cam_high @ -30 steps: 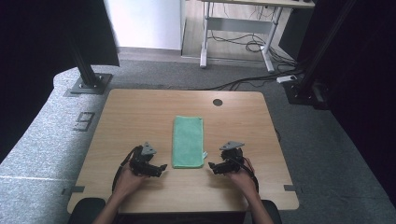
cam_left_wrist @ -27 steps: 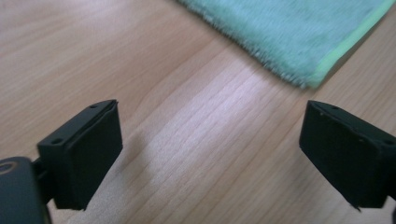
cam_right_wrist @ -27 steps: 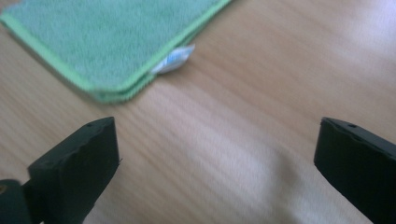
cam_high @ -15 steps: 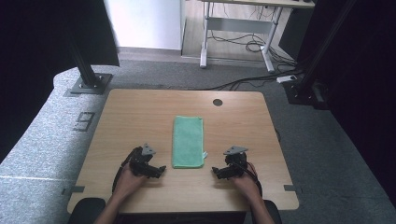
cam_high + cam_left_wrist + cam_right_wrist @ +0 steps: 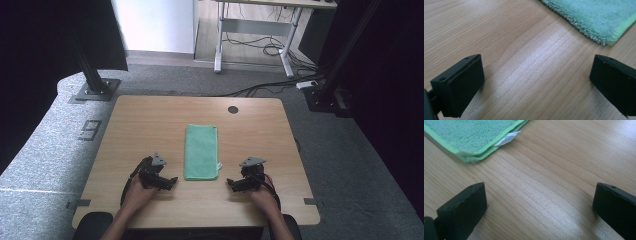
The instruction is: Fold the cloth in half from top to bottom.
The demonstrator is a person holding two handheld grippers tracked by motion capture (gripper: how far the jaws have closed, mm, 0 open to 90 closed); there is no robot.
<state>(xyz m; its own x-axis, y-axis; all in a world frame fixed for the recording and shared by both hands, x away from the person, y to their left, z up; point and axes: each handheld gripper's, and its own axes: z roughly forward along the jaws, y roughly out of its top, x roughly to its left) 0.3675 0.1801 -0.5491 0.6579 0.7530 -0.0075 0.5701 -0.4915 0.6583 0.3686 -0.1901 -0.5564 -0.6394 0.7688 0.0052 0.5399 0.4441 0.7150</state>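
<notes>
Green folded cloth (image 5: 202, 151) on wooden table (image 5: 150, 120), white tag (image 5: 507, 138) unreadable, left hand-held gripper (image 5: 167, 183) and right hand-held gripper (image 5: 236, 184) both spread wide, empty.

We see a fluffy green microfibre cloth (image 5: 201, 151) on a smooth, slightly shiny light wood-grain table (image 5: 150, 125), plus matt black jaws.

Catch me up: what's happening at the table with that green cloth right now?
A person holds a pair of tongs in each hand at a wooden table. A folded green cloth lies flat in the middle. The left tongs and right tongs sit on either side of its near end, both open, with bare wood between their jaws. Neither touches the cloth; a white tag sticks out at its near right corner.
</notes>
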